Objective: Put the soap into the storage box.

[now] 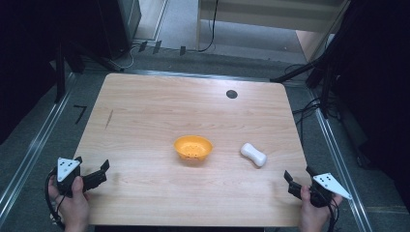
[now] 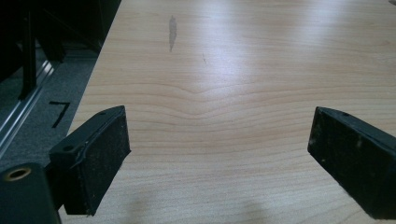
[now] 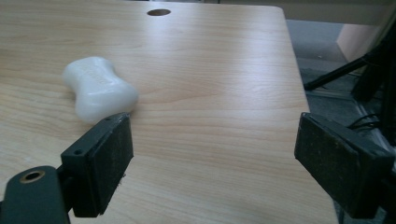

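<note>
An orange bowl (image 1: 193, 147) sits near the middle of the wooden table (image 1: 145, 111). A white bar of soap (image 1: 254, 154) lies to its right, lying flat on the wood (image 3: 100, 88). My left gripper (image 1: 92, 171) rests at the table's front left corner, held by a hand, open with only bare wood between its jaws (image 2: 219, 140). At the front right corner my right gripper (image 1: 299, 176) is open too, with the soap just beyond its left jaw in the right gripper view (image 3: 212, 154). Nothing is held.
A round dark hole (image 1: 231, 94) marks the table's far right part. Metal rails (image 1: 29, 154) run along both sides on the grey floor. Black stands and cables (image 1: 314, 72) crowd the far right. A dark streak (image 2: 172, 32) marks the wood at left.
</note>
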A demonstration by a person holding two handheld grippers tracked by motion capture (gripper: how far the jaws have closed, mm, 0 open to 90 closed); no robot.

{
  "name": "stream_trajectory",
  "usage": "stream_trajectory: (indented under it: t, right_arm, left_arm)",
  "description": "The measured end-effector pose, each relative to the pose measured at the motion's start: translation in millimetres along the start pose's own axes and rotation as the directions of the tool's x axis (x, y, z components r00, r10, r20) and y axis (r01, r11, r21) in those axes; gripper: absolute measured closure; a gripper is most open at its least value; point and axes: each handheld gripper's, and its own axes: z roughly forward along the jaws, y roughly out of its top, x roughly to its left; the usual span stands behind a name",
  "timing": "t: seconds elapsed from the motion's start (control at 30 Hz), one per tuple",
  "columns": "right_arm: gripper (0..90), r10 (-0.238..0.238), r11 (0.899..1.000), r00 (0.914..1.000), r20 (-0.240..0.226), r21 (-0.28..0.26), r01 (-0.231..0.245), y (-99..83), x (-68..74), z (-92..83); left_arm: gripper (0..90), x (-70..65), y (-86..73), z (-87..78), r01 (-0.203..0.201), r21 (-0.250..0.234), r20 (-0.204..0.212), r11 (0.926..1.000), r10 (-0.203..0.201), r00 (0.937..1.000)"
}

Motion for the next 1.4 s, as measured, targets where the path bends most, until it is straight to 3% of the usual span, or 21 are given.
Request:
stream_trajectory:
  t: [0.07,0.33,0.5,0.63,0.67,0.73,0.83,0.87,0.97,1.1,1.17,1.4]
  right_arm:
    - [9.4,-0.006,1.0,0.9998,0.019,-0.008,0.006,-0.1,0.5,0.1]
    - [8.7,0.033,0.999,0.9995,0.0,-0.027,-0.033,-1.1,-2.5,-2.8]
    - [4.1,0.04,0.999,0.9986,0.035,-0.019,-0.039,-0.8,-2.4,-1.9]
    - [10.0,0.038,0.999,0.9993,0.005,-0.034,-0.037,-1.3,-3.2,-3.1]
    - [20.8,0.03,0.999,0.9981,-0.054,-0.033,-0.031,-1.6,-5.6,-3.9]
    - [17.0,0.028,1.0,0.9985,-0.048,-0.014,-0.028,-1.0,-4.7,-2.3]
    - [18.3,0.008,1.0,0.9993,-0.037,-0.003,-0.008,-0.5,-2.2,-1.1]
    - [21.8,0.004,1.0,0.9986,-0.053,0.003,-0.003,-0.2,-1.6,-0.5]
    - [21.0,0.025,0.999,0.9963,-0.083,0.026,-0.023,1.2,-3.7,0.8]
    - [18.1,-0.025,0.997,0.9975,-0.066,0.066,0.03,8.3,-0.3,2.9]
    - [15.4,-0.067,0.993,0.9944,-0.082,0.088,0.074,14.5,3.0,5.2]
    - [13.9,-0.16,0.966,0.9773,-0.138,0.18,0.184,34.0,15.0,16.5]
  left_arm:
    - [6.2,0.1,0.0,0.0,-0.001,0.001,0.0,1.0,0.001,1.0]
    - [6.2,-0.5,-0.1,0.2,-0.007,-0.001,-0.001,1.0,0.007,1.0]
    - [6.2,-0.6,0.0,0.3,-0.006,0.0,-0.002,1.0,0.006,1.0]
    - [6.2,-0.8,0.1,0.3,-0.007,0.004,-0.002,1.0,0.007,1.0]
    - [6.2,-0.7,0.2,0.3,-0.006,0.005,-0.002,1.0,0.006,1.0]
    - [6.2,-0.5,0.3,0.3,-0.007,0.004,-0.002,1.0,0.007,1.0]
    - [6.2,-0.4,0.3,0.5,-0.005,0.003,-0.001,1.0,0.005,1.0]
    - [6.2,-0.3,0.3,0.5,-0.005,0.002,0.0,1.0,0.005,1.0]
    - [6.2,-0.4,0.4,0.6,-0.005,0.003,-0.003,1.0,0.005,1.0]
    - [6.2,-1.0,0.5,0.9,-0.01,0.003,-0.005,0.9999,0.01,0.9999]
    - [6.2,-1.0,0.5,1.0,-0.01,0.002,-0.005,0.9999,0.01,0.9999]
    - [6.2,-1.4,0.3,0.6,-0.018,0.0,-0.007,0.9998,0.018,0.9998]
